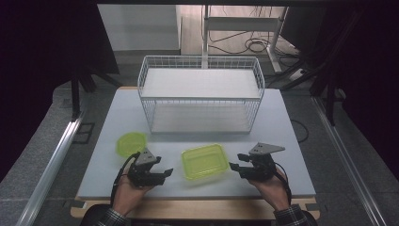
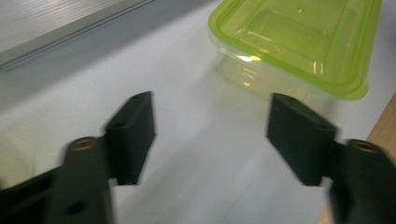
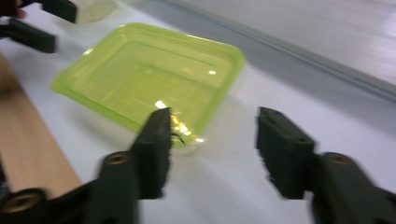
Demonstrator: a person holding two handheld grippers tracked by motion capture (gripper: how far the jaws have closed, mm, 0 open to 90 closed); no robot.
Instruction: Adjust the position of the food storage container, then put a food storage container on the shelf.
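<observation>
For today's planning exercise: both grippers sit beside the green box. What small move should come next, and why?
Probably ease the right gripper forward so its open jaws straddle the near wall of the green box. The box sits uncovered between both grippers, the right one nearly at its edge, while the left gripper also waits open.

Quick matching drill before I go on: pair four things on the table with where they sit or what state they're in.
1. rectangular green container
2. round green container
3. white wire basket
4. left tongs

a. far side of the table
b. open, nothing held
c. between the two tongs
d. just beyond the left tongs

Pairs: 1-c, 2-d, 3-a, 4-b
</observation>
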